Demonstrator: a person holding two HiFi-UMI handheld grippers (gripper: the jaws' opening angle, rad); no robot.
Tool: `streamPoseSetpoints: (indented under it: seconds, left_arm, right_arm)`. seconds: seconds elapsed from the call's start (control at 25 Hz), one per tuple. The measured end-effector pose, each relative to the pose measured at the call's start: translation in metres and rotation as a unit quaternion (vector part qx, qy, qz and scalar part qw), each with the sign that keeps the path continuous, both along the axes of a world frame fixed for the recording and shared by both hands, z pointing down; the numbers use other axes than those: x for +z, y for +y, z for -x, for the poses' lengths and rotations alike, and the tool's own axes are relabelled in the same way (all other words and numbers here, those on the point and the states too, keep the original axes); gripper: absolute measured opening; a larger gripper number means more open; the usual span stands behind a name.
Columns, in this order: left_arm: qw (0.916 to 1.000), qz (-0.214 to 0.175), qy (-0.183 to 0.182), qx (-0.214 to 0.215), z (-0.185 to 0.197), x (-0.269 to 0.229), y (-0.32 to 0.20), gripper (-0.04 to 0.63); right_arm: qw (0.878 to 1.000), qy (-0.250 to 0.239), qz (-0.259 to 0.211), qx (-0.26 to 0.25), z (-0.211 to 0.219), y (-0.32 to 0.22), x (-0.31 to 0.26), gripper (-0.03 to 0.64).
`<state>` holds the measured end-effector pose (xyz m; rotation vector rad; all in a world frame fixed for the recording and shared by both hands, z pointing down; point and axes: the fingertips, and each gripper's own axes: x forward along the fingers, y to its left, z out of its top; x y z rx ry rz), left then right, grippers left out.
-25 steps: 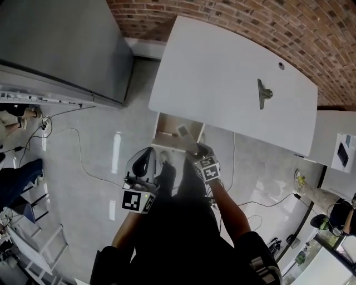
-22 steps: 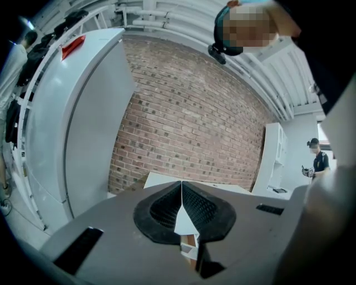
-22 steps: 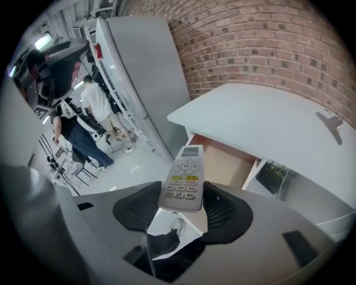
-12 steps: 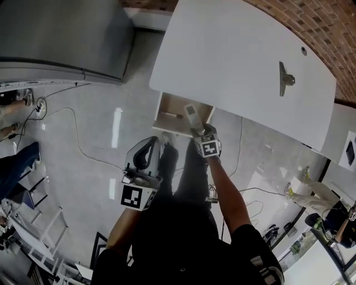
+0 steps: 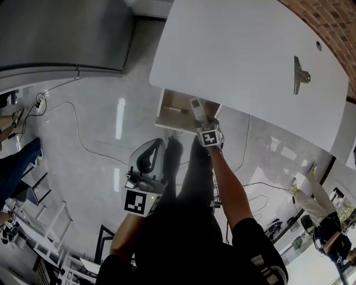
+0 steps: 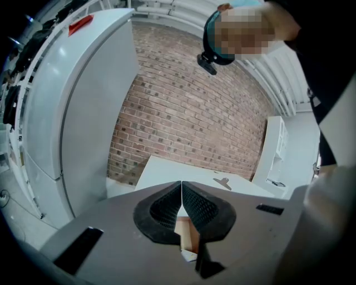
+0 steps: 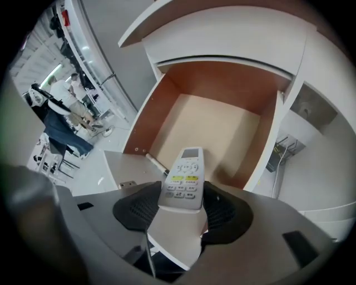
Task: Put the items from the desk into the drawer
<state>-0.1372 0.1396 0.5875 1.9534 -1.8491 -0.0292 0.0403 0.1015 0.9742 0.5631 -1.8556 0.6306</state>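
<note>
At the upper right of the frame we see a red brick wall [image 5: 334, 16] beyond the white desk [image 5: 233, 50]. Upper left stands a grey cabinet [image 5: 61, 33], with glossy grey floor [image 5: 89, 167] and a thin cable [image 5: 77, 136] below it.

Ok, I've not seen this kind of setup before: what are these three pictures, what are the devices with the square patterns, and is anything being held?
There is no robot here. A person stands holding a two-jaw gripper in each hand, and the patterned cubes are part of those grippers. The head view comes from a camera on the person's head, looking steeply down. The other two views come from cameras riding on each gripper, looking along its jaws. The left gripper has its jaws together with nothing between them. The right gripper is shut on a white remote control, held over the open drawer under the white desk. A grey clip lies on the desk.
</note>
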Motion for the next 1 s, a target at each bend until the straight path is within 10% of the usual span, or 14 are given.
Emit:
streamPoseSetpoints:
  seconds: [1.0]
  left_arm:
    - [0.9995, 0.009, 0.015, -0.026, 0.0, 0.015, -0.003, 0.005]
  right_arm:
    - [0.998, 0.061, 0.032, 0.002, -0.013, 0.013, 0.047, 0.239]
